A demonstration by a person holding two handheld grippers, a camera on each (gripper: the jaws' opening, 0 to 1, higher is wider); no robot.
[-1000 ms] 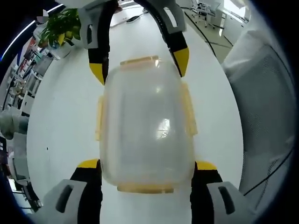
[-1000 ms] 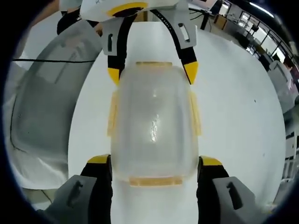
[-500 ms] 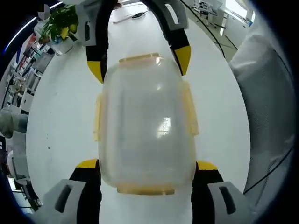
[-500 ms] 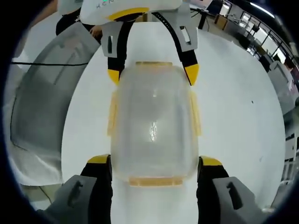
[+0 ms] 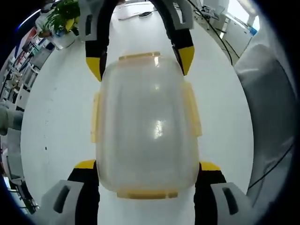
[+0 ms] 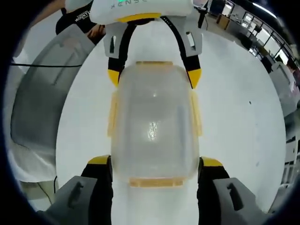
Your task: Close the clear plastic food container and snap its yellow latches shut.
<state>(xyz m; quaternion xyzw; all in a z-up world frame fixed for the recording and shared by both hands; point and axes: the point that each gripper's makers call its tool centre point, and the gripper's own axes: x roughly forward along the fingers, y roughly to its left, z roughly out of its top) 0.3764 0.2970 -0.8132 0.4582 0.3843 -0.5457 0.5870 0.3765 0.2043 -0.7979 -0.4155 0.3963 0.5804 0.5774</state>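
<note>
Since the clear plastic food container [image 5: 146, 126] looks empty and thin-walled, it should be light and a little springy — easy to shove across the smooth white table [image 5: 56, 122], and likely slick to the touch. It sits on that table with its lid on top, held between the two tools from opposite ends. In the left gripper view, the left gripper [image 5: 147, 171] has its fingers spread wide, one yellow-tipped finger [image 5: 86, 165] on each side of the near end of the box; the right gripper [image 5: 140, 58] meets the far end the same way. In the right gripper view the picture mirrors: the right gripper [image 6: 155, 166] straddles the near end with fingers apart, and the left gripper [image 6: 151, 75] brackets the far end. Whether the tips press the walls or merely stand beside them is hard to tell.

Yellow latches show on all four sides — a long side latch [image 5: 192, 110], its twin opposite [image 5: 95, 117], and one at the near end [image 5: 146, 193]. Whether they are snapped down or merely hanging is not clear. The walls would flex under a hard squeeze, so my judgement is to steady the box at a stiff corner or rim with one tool and press each latch flat against the wall with the other, one at a time.
</note>
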